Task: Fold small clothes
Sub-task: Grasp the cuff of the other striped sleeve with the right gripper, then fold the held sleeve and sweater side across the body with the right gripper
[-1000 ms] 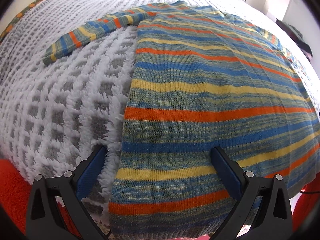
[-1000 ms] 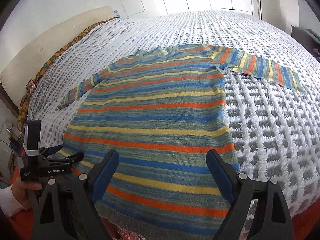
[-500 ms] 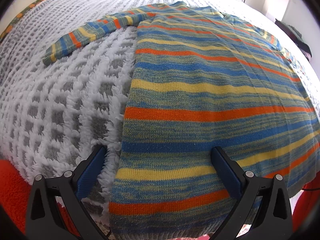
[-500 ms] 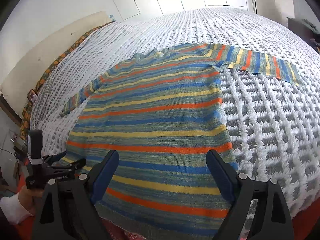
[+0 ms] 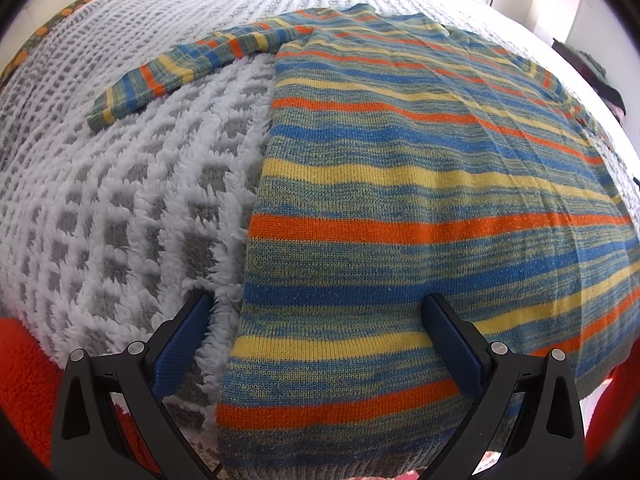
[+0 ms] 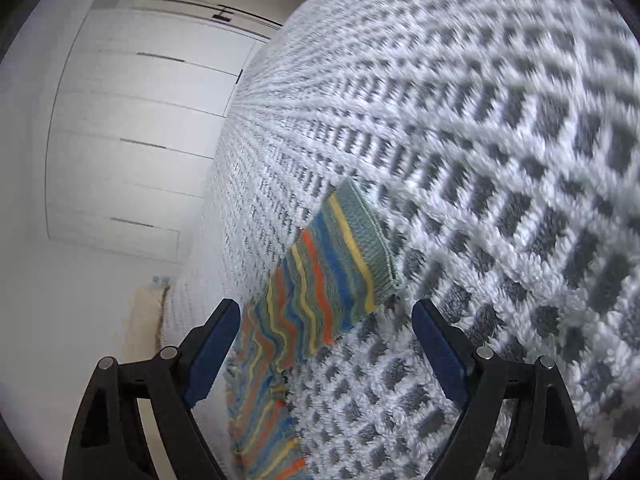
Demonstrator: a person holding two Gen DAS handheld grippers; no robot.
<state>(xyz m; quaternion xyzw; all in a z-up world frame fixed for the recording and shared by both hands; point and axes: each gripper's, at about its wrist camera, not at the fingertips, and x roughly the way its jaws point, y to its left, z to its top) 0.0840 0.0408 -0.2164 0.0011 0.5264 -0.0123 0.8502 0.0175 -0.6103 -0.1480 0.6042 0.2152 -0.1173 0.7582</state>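
Note:
A striped knit sweater (image 5: 420, 208) in blue, orange, yellow and green lies flat on the bed, its left sleeve (image 5: 192, 64) stretched out to the left. My left gripper (image 5: 316, 312) is open and empty above the sweater's lower left hem. In the right wrist view the sweater's right sleeve (image 6: 328, 280) lies stretched on the blanket, cuff (image 6: 368, 236) pointing away. My right gripper (image 6: 324, 320) is open and empty, tilted sideways, hovering just short of that sleeve, with the sleeve seen between its fingers.
A fluffy white and grey checked blanket (image 5: 120, 200) covers the bed. Red fabric (image 5: 24, 376) shows at the near bed edge. White wardrobe doors (image 6: 132, 140) stand beyond the bed in the right wrist view.
My right gripper has swung from over the sweater's hem across to the right sleeve and rolled sideways. My left gripper has barely moved.

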